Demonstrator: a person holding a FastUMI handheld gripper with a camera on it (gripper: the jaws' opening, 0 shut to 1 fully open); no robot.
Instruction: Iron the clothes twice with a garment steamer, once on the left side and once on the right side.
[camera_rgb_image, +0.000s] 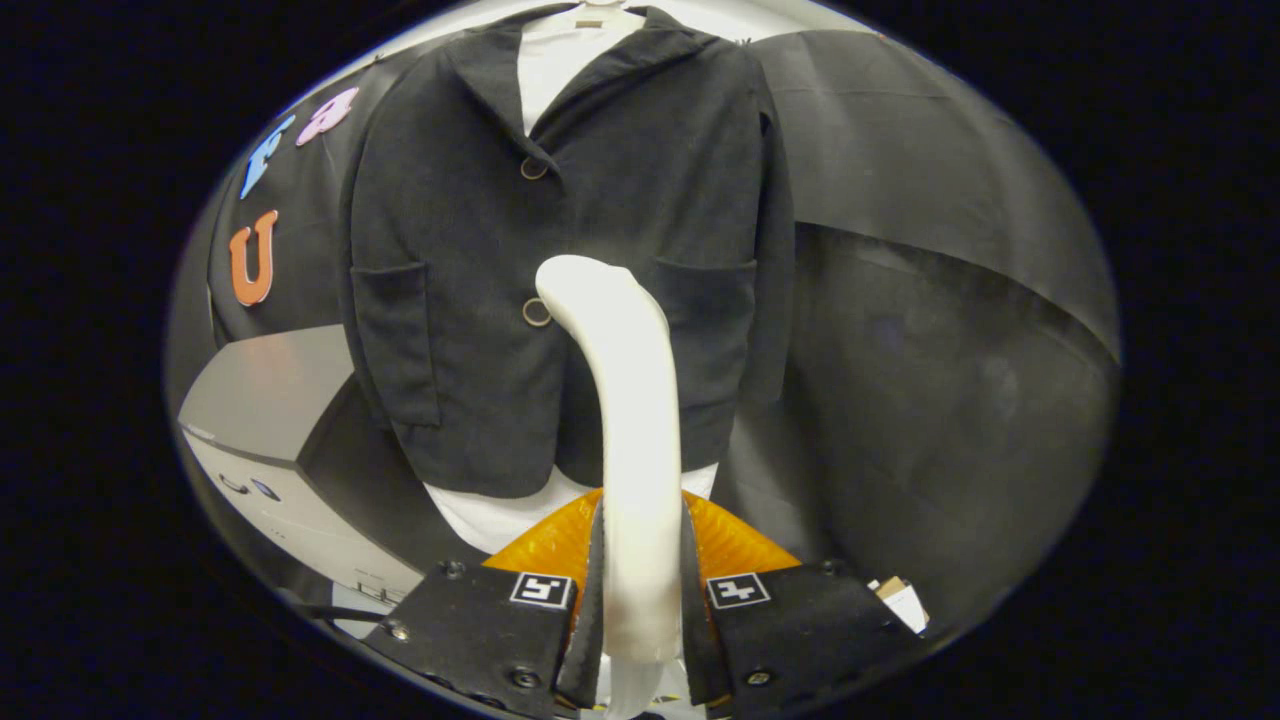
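Gripper view: gripper (641, 600) clamped on the garment steamer (625, 420), both fingers (592, 590) pressing its white handle from either side, no gap visible. Square black-and-white markers sit on top of each finger block.

Steamer: smooth, glossy white, tube-like body rising straight up from between the fingers, then curving over at the top toward the left into a rounded head. Head end sits in front of the jacket (560, 250), just beside its lower button (537, 312); whether it touches the cloth cannot be told. No steam seen.

Orange rounded piece (735, 545) just beyond the fingers, behind the steamer's base, partly hidden.

Jacket: dark, fine-ribbed fabric, hanging upright facing the camera, notched collar, two round buttons down the centre front, a patch pocket (395, 340) on each side at waist level. Front closed. Worn over a white garment (555, 60) that shows at the neck and below the hem.

Left of the jacket, a grey-topped white box-like unit (270, 420) stands lower down. Black cloth wall (930, 300) behind and to the right, with a fold running across it.
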